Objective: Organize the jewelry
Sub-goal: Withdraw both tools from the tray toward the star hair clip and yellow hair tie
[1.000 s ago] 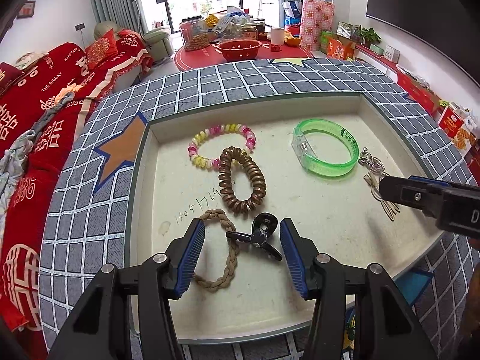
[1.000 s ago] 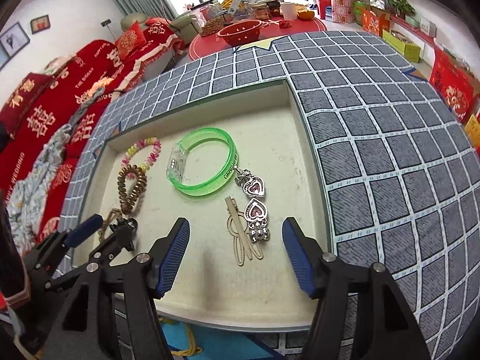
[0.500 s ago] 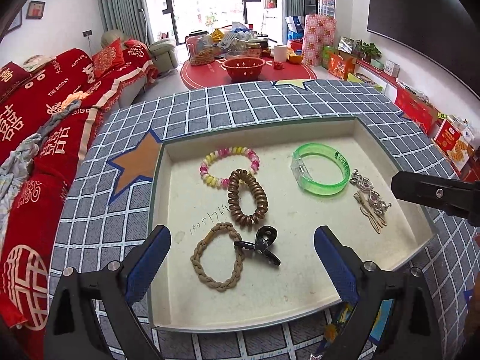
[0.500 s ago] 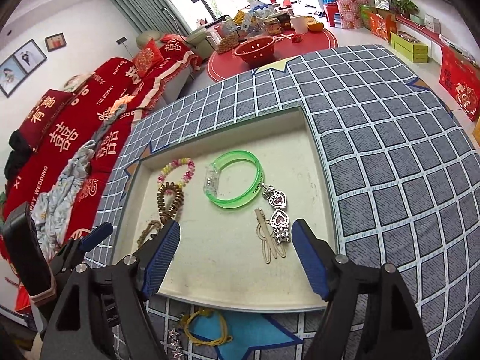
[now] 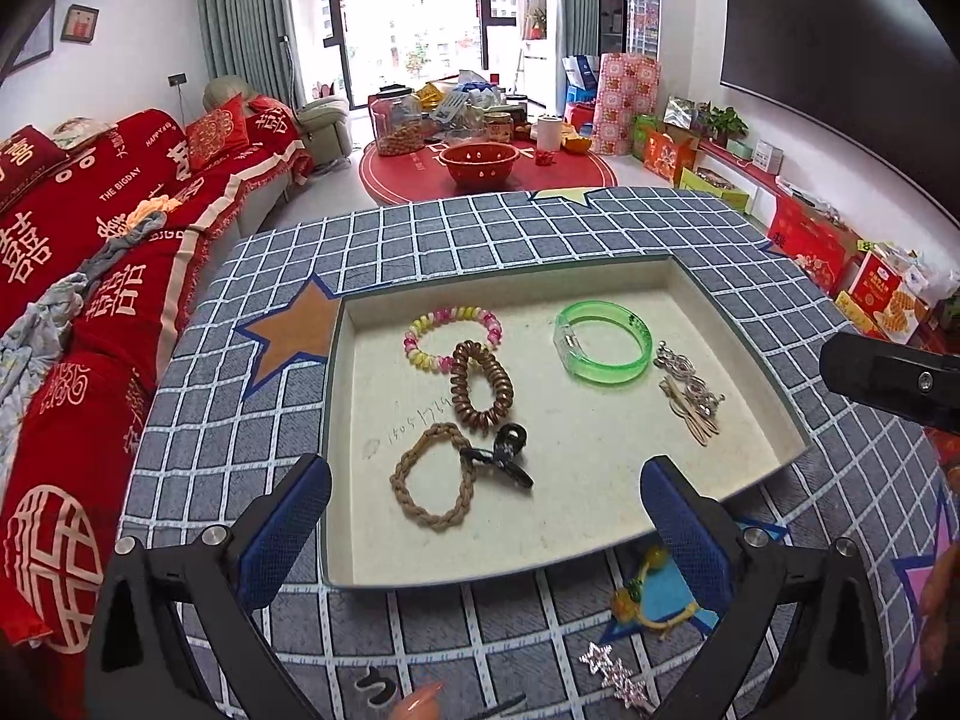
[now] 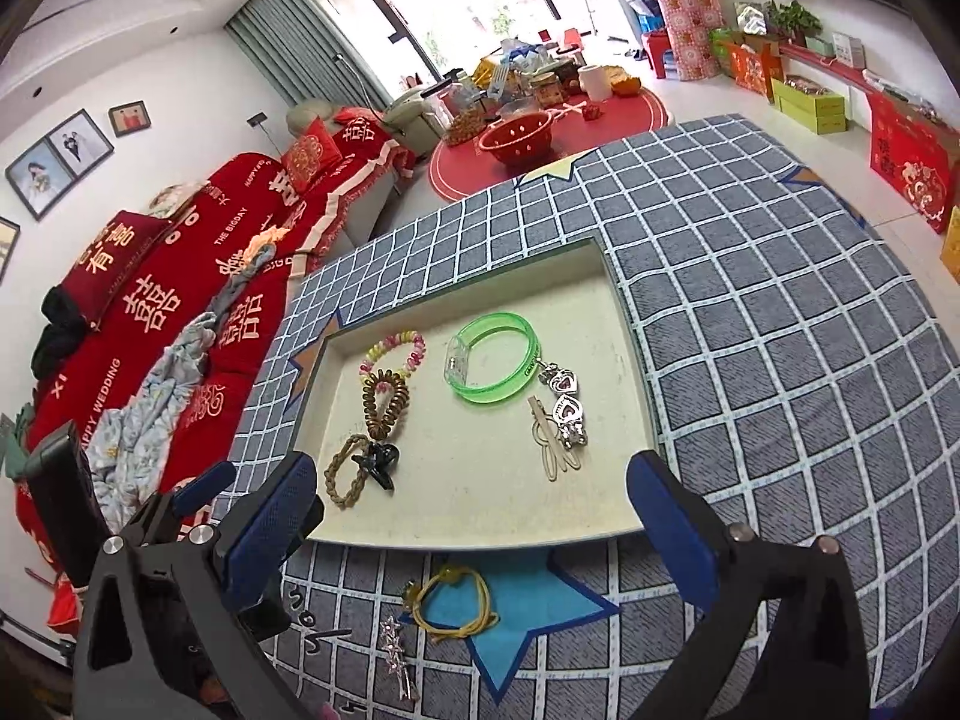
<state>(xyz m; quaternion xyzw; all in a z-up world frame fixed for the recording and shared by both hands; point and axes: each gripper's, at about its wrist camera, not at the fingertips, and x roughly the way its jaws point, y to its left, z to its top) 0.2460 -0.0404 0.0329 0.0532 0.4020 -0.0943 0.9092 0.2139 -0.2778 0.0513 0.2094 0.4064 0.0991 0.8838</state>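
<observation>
A shallow cream tray [image 5: 333, 396] sits on the grid-patterned table. In it lie a pastel bead bracelet [image 5: 420, 354], a brown spiral hair tie [image 5: 465, 402], a braided tan tie [image 5: 414, 498] with a black clip [image 5: 507, 450] on its edge, a green bangle [image 5: 603, 372], silver heart clips [image 5: 684, 372] and a tan clip [image 5: 699, 429]. My left gripper [image 5: 486, 480] hovers above the tray's near edge, open wide and empty. My right gripper [image 6: 471, 474] hangs over the tray's front rim [image 6: 480, 540], its jaws opening with nothing between them.
In front of the tray, on the cloth, lie a yellow elastic with a bead [image 6: 456, 600] and a sparkly star hairpin [image 6: 396, 654]. A red sofa [image 5: 90, 300] runs along the left. A round red table [image 5: 480, 174] with clutter stands behind.
Both grippers have opened wide and pulled back and up from the tray. The black clip and the heart clips stay lying in the tray, no longer between the fingers.
</observation>
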